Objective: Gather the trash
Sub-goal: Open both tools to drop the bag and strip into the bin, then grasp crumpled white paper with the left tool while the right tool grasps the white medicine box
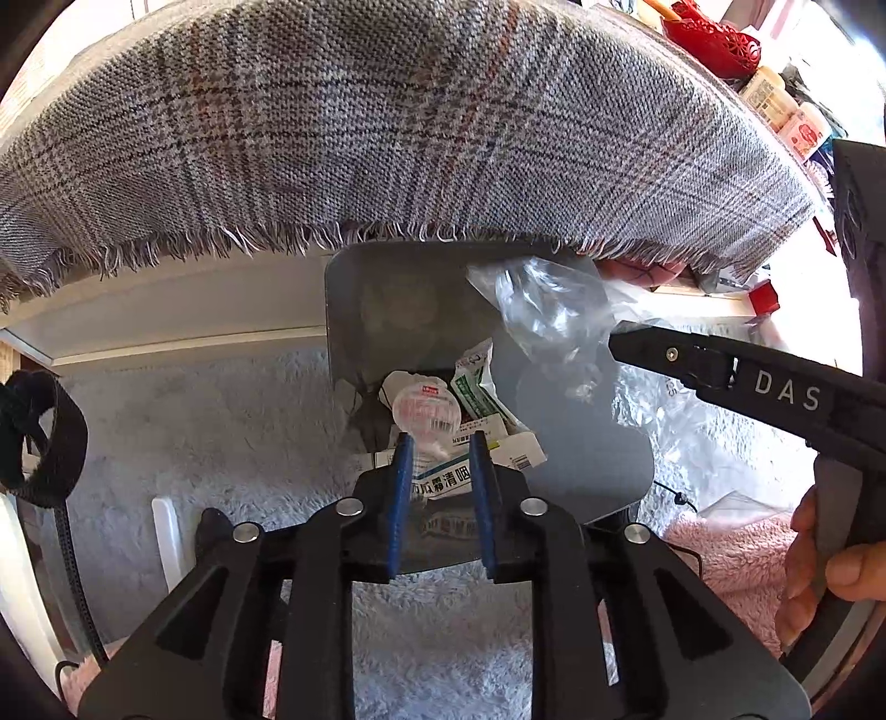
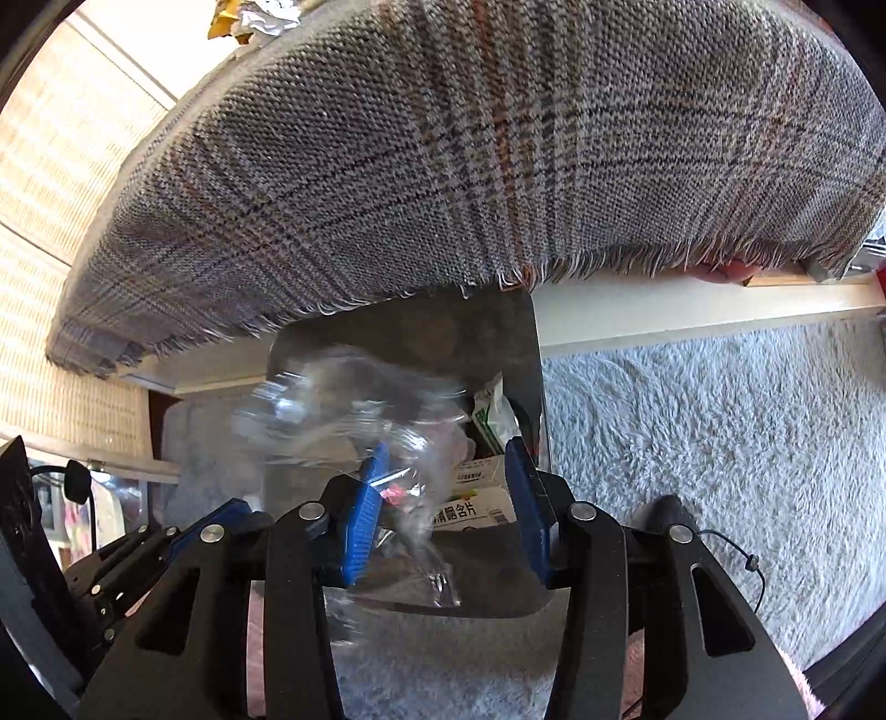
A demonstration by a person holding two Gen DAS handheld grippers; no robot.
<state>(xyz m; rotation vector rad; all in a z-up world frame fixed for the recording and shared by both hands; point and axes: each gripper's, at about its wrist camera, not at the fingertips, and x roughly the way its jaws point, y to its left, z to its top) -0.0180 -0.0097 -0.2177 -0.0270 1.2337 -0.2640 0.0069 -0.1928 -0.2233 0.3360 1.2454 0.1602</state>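
A grey trash bin [image 1: 587, 459] stands on the carpet below the table edge, holding paper boxes and wrappers [image 1: 487, 399]. My left gripper [image 1: 440, 443] hovers over the bin, jaws a little apart, with a clear round lid [image 1: 425, 412] at its tips. A crumpled clear plastic bag [image 1: 548, 310] hangs over the bin at my right gripper's tip [image 1: 623, 343]. In the right wrist view the right gripper [image 2: 448, 471] is open above the bin [image 2: 498, 576] and the blurred clear bag [image 2: 354, 399] lies against the left pad [image 2: 365, 498].
A plaid fringed cloth [image 1: 387, 127] hangs over the table edge above the bin. Grey shag carpet [image 2: 709, 432] lies around it, with a pink rug [image 1: 725, 559] at right. Bottles and a red item [image 1: 714, 39] stand on the table. A black strap [image 1: 44, 437] hangs at left.
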